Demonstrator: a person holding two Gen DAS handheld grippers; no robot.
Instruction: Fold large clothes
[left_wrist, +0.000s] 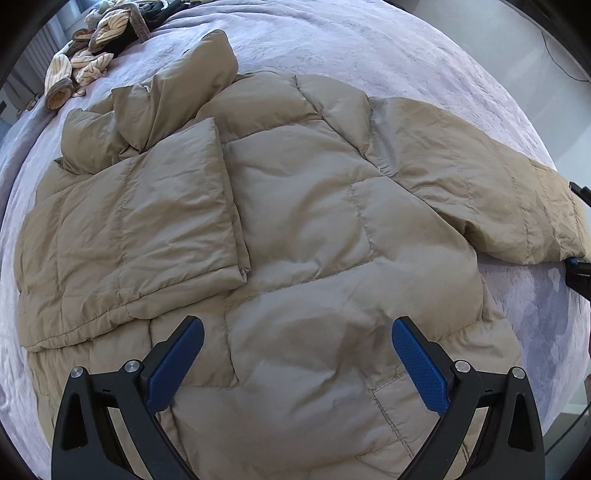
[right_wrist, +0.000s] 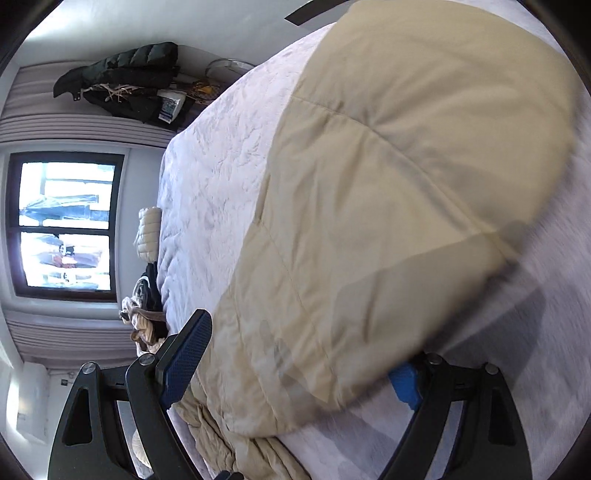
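Note:
A large tan puffer jacket (left_wrist: 295, 221) lies spread on a lilac bed cover (left_wrist: 369, 44). Its left sleeve is folded in over the body; its right sleeve (left_wrist: 498, 199) stretches out to the right. My left gripper (left_wrist: 297, 332) is open and empty, hovering over the jacket's lower part. My right gripper (right_wrist: 306, 354) is open with the end of the right sleeve (right_wrist: 369, 221) lying between its fingers; the right finger (right_wrist: 404, 384) is partly hidden under the sleeve. It shows at the right edge of the left wrist view (left_wrist: 580, 236), at the sleeve cuff.
A pile of striped and dark clothes (left_wrist: 96, 40) lies at the bed's far left corner. In the right wrist view, a window (right_wrist: 66, 221), a dark jacket (right_wrist: 122, 77) on furniture and more clothes (right_wrist: 147, 295) sit beyond the bed edge.

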